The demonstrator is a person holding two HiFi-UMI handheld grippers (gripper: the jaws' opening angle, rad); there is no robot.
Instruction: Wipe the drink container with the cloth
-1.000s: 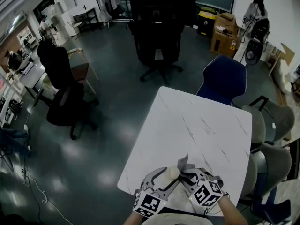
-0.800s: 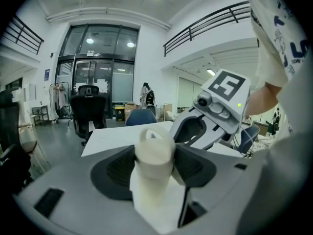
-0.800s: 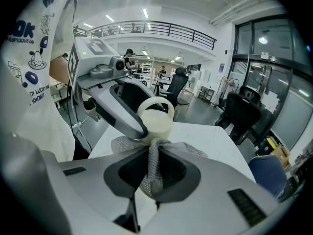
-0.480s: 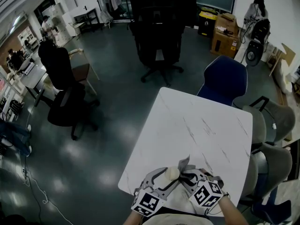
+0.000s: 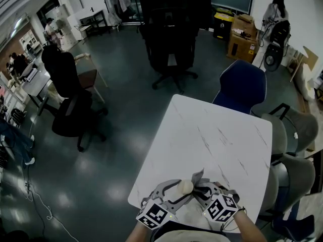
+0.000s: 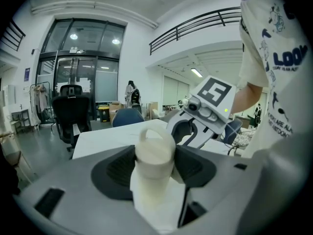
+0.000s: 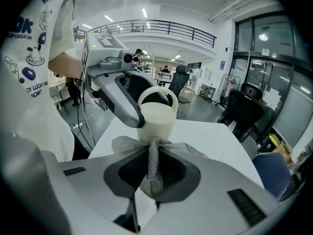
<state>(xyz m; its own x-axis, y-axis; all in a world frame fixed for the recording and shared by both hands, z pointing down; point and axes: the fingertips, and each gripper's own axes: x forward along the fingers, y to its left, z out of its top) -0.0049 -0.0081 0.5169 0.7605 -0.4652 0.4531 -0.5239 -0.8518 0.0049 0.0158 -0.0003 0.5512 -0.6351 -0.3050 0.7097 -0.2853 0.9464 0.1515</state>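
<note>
Head view: the bottle (image 5: 185, 186) sits above the near edge of the white, faintly veined desk (image 5: 212, 135), close to the person. Only its rounded cream top shows; both claws cover the body. The left claw (image 5: 176, 191) reaches it from the left, the right claw (image 5: 201, 186) from the right. A crumpled point of grey cloth (image 5: 198, 176) sticks up just beside the bottle top. Both forearms are cut off by the lower edge.

Left gripper view: the left claw is clamped on the bottle, its dark ribbed pads pressing either side just below the lid. The lid is smooth, matt and cream, cylindrical, with a loop handle on top. The body below is pale and blurred, and its base runs out of sight between the grey jaws. The right claw stands just behind the bottle, partly hidden by it. The cloth cannot be made out here.

Right gripper view: the right claw pinches the cloth, a coarse grey mesh gathered into a narrow twisted strip between the jaws. The strip fans out into ruffled folds against the bottle's side. These folds hide the lower bottle. The left claw's grey finger crosses in front of the lid's left side.
</note>
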